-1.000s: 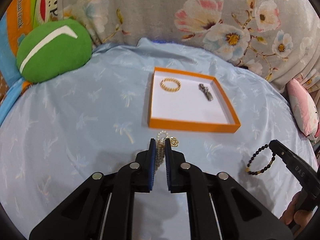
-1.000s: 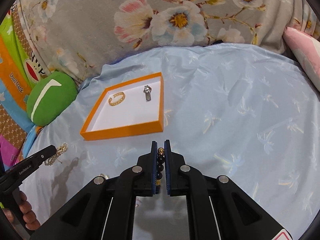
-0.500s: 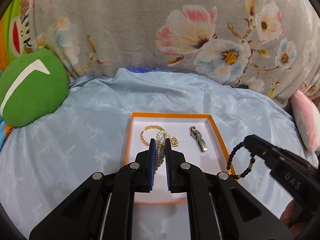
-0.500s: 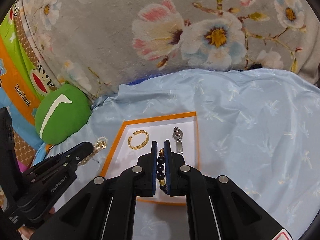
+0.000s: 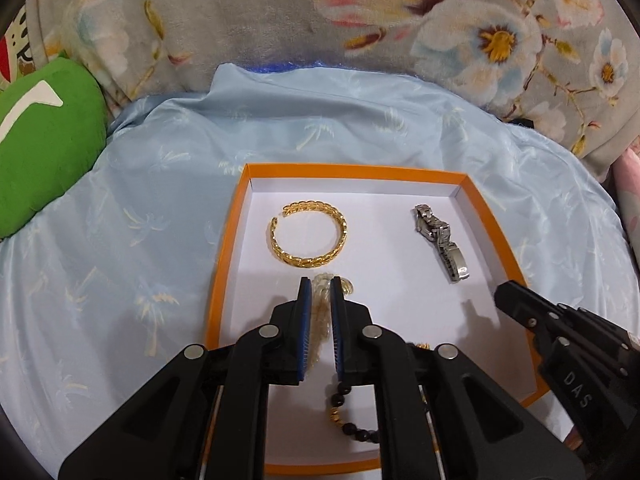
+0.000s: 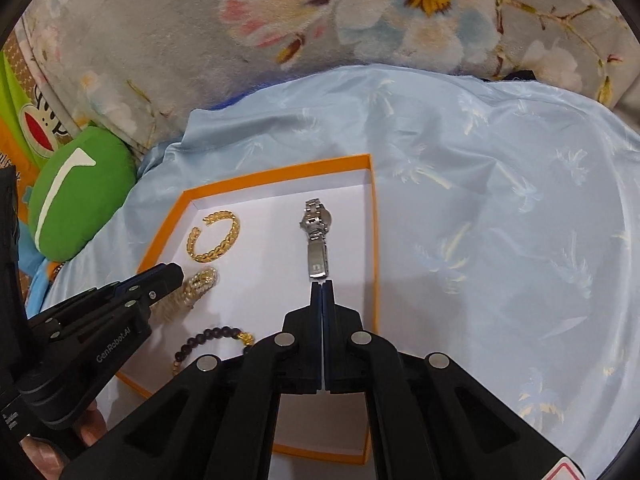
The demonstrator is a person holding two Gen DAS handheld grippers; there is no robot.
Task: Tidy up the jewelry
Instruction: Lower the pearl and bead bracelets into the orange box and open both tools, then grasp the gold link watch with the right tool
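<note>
Inside the orange-rimmed white tray (image 5: 224,264) on the blue bedsheet (image 5: 120,240), we see our left hand-held gripper (image 5: 320,286), jaws just easing apart around the pearl bracelet (image 6: 196,286); the black bead bracelet (image 6: 212,336) lies released, and our right hand-held gripper (image 6: 322,284) is closed, empty.

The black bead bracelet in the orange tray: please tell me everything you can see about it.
The black bead bracelet is a loop of small, round, glossy dark beads with at least one gold bead. It lies flat on the white floor of the orange tray, in its near part, below the pearl bracelet. No gripper holds it: the right gripper is shut and empty beside it. The gripper bodies hide part of the loop in both views, so its full shape cannot be told.
</note>
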